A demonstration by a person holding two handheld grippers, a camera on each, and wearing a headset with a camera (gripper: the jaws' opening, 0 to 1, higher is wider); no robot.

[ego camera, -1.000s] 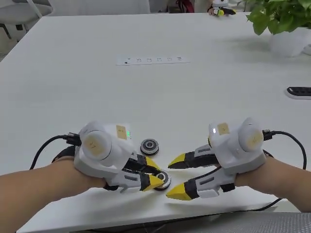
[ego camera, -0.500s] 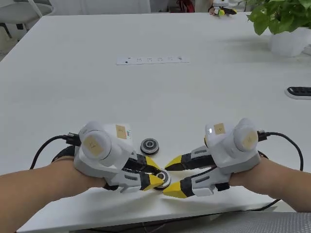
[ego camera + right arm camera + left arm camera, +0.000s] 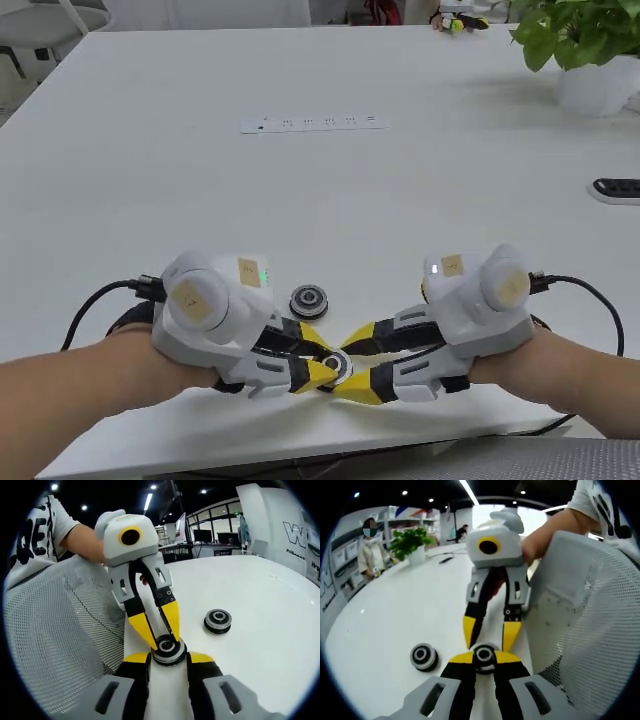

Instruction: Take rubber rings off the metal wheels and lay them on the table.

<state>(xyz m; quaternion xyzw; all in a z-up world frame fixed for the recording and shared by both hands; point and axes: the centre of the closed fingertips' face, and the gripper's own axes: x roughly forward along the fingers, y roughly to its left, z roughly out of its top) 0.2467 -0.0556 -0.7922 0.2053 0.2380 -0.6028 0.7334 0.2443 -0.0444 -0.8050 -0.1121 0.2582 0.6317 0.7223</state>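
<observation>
A metal wheel with a black rubber ring sits at the table's near edge, and both grippers hold it. My left gripper is shut on it from the left; the wheel lies between its yellow tips. My right gripper has closed on the same wheel from the right, its tips pressing on the ring's sides. A second wheel with its ring lies flat just beyond them, also seen as a wheel and a wheel.
A white power strip lies mid-table. A potted plant stands at the far right, with a black device at the right edge. A mesh chair is by the near table edge. A person stands far off.
My right gripper has moved left to the wheel held by the left gripper and narrowed its jaws onto it. The left gripper and the second wheel have stayed put.
</observation>
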